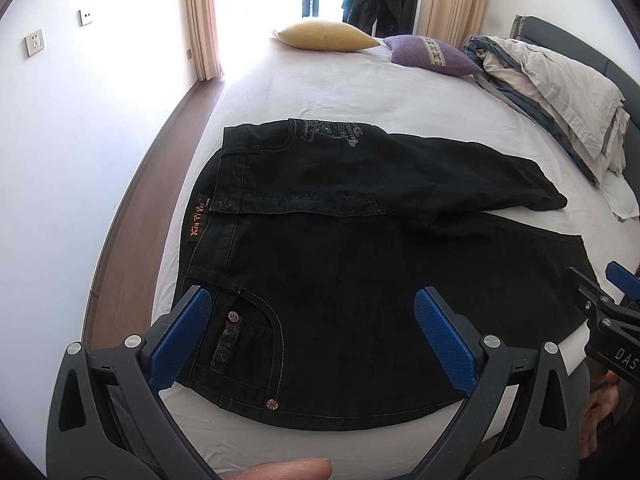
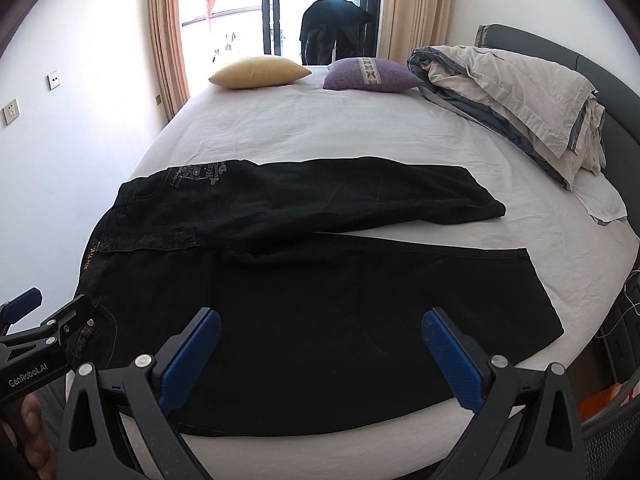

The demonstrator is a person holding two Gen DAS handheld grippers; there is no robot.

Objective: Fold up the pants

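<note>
Grippers hover low over the near edge of the bed [image 2: 360,120], both spread wide and empty: the left gripper [image 1: 312,340] above the waist pocket, the right gripper [image 2: 320,356] above the near leg. Black pants [image 1: 360,280] lie flat, long axis left to right, waistband left, hems right.

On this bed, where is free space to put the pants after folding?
The widest bare sheet lies between the pants and the yellow pillow and purple pillow. The right side is crowded by the rumpled duvet. The near edge leaves only a narrow strip.
</note>
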